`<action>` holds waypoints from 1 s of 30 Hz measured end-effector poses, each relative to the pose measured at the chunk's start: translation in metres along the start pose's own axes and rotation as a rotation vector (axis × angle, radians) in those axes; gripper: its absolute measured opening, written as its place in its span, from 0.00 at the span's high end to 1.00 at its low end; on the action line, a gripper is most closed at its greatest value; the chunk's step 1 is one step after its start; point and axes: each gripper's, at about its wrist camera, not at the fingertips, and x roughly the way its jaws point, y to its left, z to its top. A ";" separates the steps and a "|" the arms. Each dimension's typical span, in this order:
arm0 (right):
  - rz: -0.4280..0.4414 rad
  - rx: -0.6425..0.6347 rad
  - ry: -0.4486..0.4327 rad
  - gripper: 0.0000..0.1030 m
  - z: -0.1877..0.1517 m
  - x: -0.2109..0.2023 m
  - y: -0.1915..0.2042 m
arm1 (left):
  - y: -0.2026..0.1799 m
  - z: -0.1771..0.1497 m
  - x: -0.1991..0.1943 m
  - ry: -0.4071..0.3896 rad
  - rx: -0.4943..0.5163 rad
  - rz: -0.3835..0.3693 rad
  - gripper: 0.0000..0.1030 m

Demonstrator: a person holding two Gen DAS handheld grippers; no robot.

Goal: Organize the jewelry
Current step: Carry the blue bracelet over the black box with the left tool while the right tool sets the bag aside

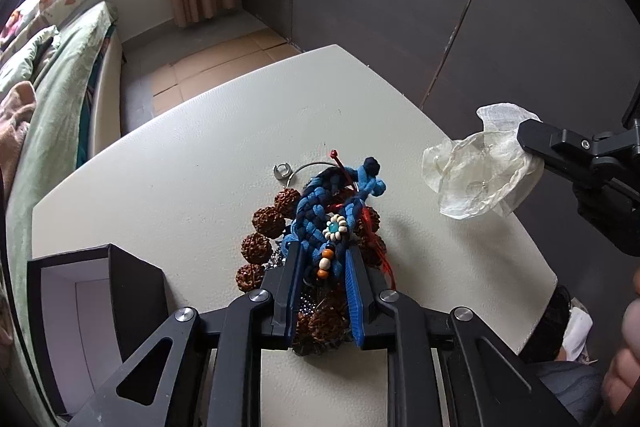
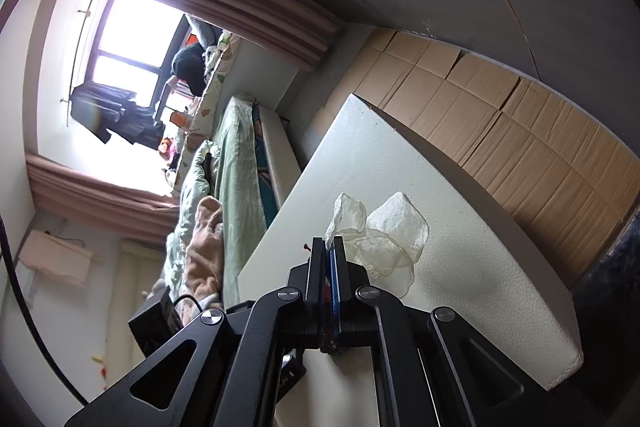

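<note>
Looking down my left claw, I see it closed on the blue braided cord bracelet atop the jewelry heap on the white table, while my right claw seems pinched on the thin see-through gauze pouch.

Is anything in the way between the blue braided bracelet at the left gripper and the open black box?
Nothing visible does. The blue braided bracelet lies between the left gripper fingers on top of the brown bead strand. The open black box sits to their left, with only bare table between.
</note>
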 end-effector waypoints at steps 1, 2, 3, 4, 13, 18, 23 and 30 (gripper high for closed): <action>0.001 0.001 0.000 0.96 0.000 -0.001 0.000 | 0.002 0.001 -0.003 -0.007 -0.006 -0.008 0.89; 0.001 0.002 0.000 0.96 0.001 -0.001 -0.001 | 0.003 0.002 -0.006 -0.013 -0.009 -0.018 0.89; 0.001 0.002 0.002 0.96 0.001 -0.001 -0.001 | 0.005 0.002 -0.010 -0.021 -0.013 -0.031 0.89; 0.003 0.002 0.002 0.96 0.001 -0.001 -0.002 | 0.006 0.004 -0.014 -0.029 -0.017 -0.041 0.90; 0.064 -0.043 0.008 0.96 -0.007 0.002 0.010 | 0.023 0.011 -0.060 -0.113 -0.048 -0.055 0.91; 0.133 -0.095 0.022 0.96 -0.014 0.008 0.028 | 0.037 0.005 -0.089 -0.158 -0.069 -0.067 0.91; 0.189 -0.158 0.043 0.96 -0.029 0.020 0.052 | 0.056 -0.001 -0.113 -0.191 -0.092 -0.056 0.91; 0.281 -0.236 0.091 0.96 -0.054 0.042 0.089 | 0.087 -0.014 -0.141 -0.226 -0.139 -0.037 0.91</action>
